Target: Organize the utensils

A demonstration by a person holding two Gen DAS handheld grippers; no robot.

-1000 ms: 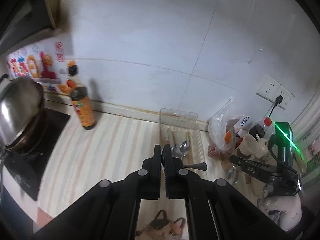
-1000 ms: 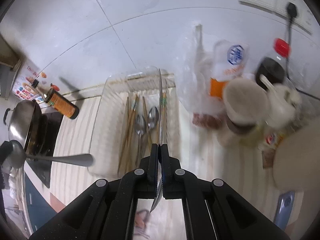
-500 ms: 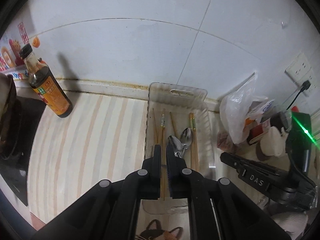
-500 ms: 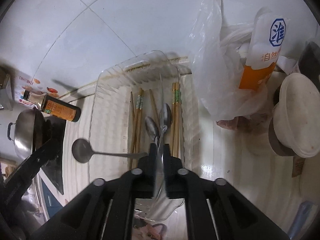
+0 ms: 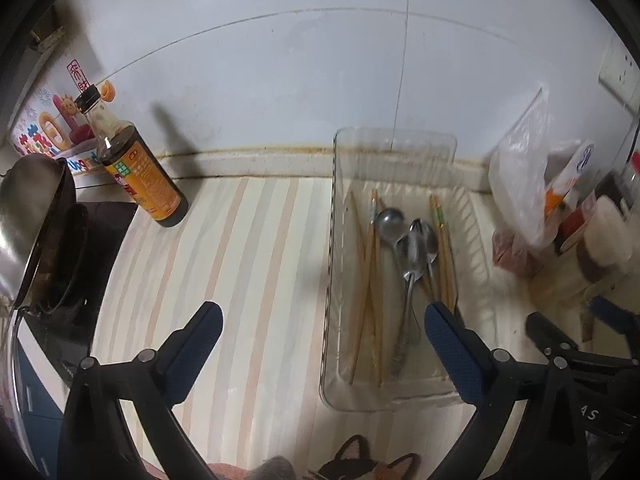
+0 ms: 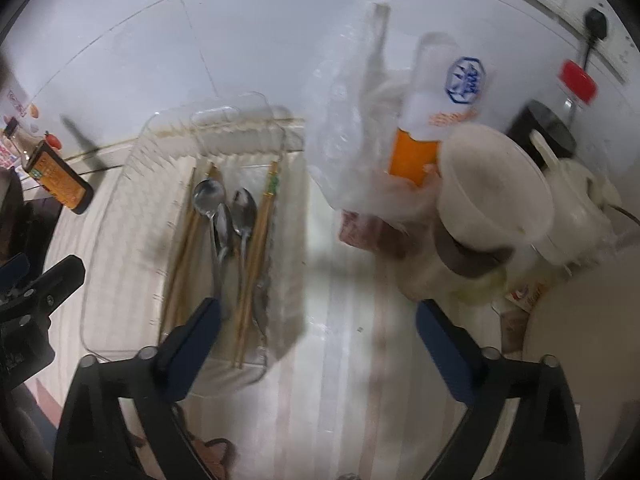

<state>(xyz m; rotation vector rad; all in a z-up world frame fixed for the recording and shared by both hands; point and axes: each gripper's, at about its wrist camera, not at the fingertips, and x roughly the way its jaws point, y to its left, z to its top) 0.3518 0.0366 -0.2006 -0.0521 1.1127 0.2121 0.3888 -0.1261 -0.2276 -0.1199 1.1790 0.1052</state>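
A clear plastic tray (image 5: 394,144) stands on the striped counter against the wall; it also shows in the right wrist view (image 6: 168,128). In it lie three metal spoons (image 5: 412,248) (image 6: 224,224) between wooden chopsticks (image 5: 370,280) (image 6: 256,248). My left gripper (image 5: 322,320) is open and empty, just in front of the tray's near end. My right gripper (image 6: 316,320) is open and empty, above the counter right of the tray. The right wrist view is motion-blurred.
A soy sauce bottle (image 5: 140,168) stands at the left by the wall, a wok on a black cooktop (image 5: 36,232) beyond it. A plastic bag (image 6: 360,128), a white-orange bottle (image 6: 436,120), a lidded tub (image 6: 492,196) and jars crowd the right.
Both grippers were shut, each on a spoon; both have opened. The spoons now lie in the tray with the others. The right gripper has swung to the right.
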